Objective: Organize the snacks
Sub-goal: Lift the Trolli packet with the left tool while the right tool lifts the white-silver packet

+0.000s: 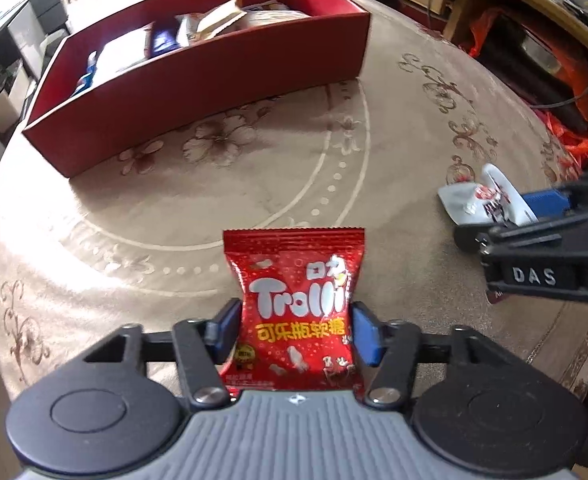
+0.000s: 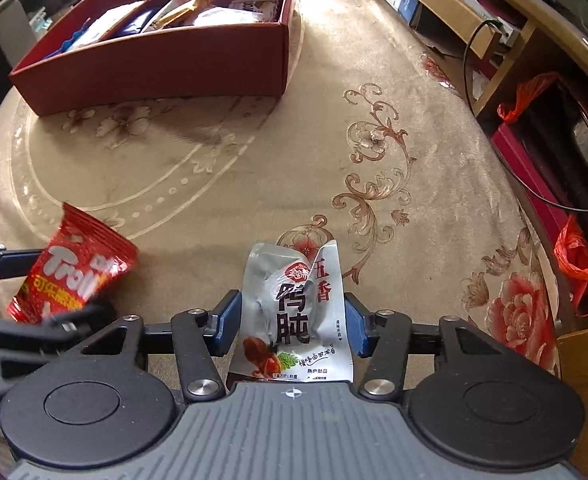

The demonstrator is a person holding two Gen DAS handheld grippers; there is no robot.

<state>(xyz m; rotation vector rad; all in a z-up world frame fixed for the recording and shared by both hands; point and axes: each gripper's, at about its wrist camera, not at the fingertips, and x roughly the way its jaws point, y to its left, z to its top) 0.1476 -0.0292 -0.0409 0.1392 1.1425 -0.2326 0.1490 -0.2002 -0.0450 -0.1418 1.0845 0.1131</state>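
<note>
A patterned tablecloth (image 2: 254, 168) covers the table; the red box (image 1: 198, 80), partly filled, sits toward its far edge. The left gripper (image 1: 296, 332) is clamped on a Trolli packet (image 1: 298, 308), the right gripper (image 2: 292, 324) on a silver packet (image 2: 294, 312). Both slick packets could slip out during transfer, or the grippers could collide over the box.

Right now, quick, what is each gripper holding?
Left gripper: closed on the red Trolli gummy packet.
Right gripper: closed on the silver snack pouch.
</note>
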